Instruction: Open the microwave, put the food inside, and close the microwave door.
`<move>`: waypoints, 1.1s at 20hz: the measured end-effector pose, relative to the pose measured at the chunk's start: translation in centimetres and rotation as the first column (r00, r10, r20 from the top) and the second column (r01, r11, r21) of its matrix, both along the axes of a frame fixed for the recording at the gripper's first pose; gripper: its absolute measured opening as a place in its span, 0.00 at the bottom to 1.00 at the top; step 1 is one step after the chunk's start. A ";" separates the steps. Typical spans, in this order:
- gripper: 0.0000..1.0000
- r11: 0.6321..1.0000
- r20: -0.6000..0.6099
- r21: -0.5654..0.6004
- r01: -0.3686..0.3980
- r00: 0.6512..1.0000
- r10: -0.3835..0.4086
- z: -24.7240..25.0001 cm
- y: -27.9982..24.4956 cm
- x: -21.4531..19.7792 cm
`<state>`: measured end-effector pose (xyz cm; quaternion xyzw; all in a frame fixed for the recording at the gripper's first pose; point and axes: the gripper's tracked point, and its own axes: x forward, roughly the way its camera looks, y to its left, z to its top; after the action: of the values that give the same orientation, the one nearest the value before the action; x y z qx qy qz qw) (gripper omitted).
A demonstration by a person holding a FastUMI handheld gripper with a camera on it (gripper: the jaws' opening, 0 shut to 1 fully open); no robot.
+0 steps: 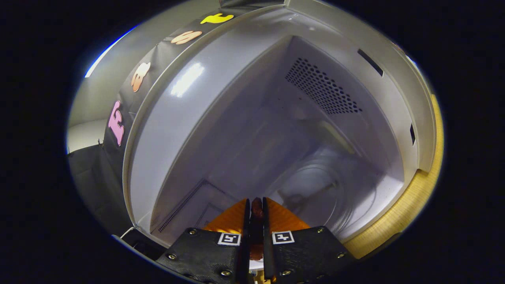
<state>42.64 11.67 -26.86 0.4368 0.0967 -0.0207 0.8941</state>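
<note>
While the microwave (244, 130) gapes, the gripper (256, 207) pinches brown food (257, 209) between nearly closed fingers

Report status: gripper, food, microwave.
Hand-held gripper shut on a brownish food piece, pinched between the fingers. Microwave open, cavity just ahead, glass turntable bare. Nothing in the way.

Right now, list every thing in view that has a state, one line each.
microwave: door open, cavity exposed, tilted in the view.
glass turntable: in place on the cavity floor, bare.
food: a reddish-brown piece pinched between the fingers, not yet set down.
hand-held gripper: shut on the food, fingers reaching into the cavity.
</note>
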 end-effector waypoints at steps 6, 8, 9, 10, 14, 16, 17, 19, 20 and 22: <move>0.29 0.977 -0.014 -0.170 0.130 0.991 -0.134 -1.8 -3.0 1.5; 0.35 0.967 0.021 -0.220 0.126 0.992 -0.124 -1.0 -3.1 1.5; 0.39 0.952 0.045 -0.270 0.143 0.990 -0.136 -0.5 -3.7 1.5; 0.48 0.939 0.074 -0.310 0.152 0.988 -0.135 0.1 -3.9 1.4; 0.93 0.910 0.051 -0.398 0.116 0.993 -0.104 0.1 -3.6 -0.3; 0.96 0.911 0.012 -0.410 0.034 0.999 -0.031 0.2 -2.1 -2.2; 0.96 0.903 -0.010 -0.429 -0.016 1.000 0.013 0.3 -1.4 -3.2; 0.96 0.875 -0.049 -0.474 -0.102 0.995 0.089 0.5 -0.4 -5.7; 0.97 0.859 -0.058 -0.493 -0.136 0.991 0.124 1.1 0.1 -7.2; 0.97 0.822 -0.047 -0.538 -0.185 0.981 0.190 3.0 1.1 -10.5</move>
<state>32.15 12.76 -23.90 0.1561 0.1255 0.0425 0.9788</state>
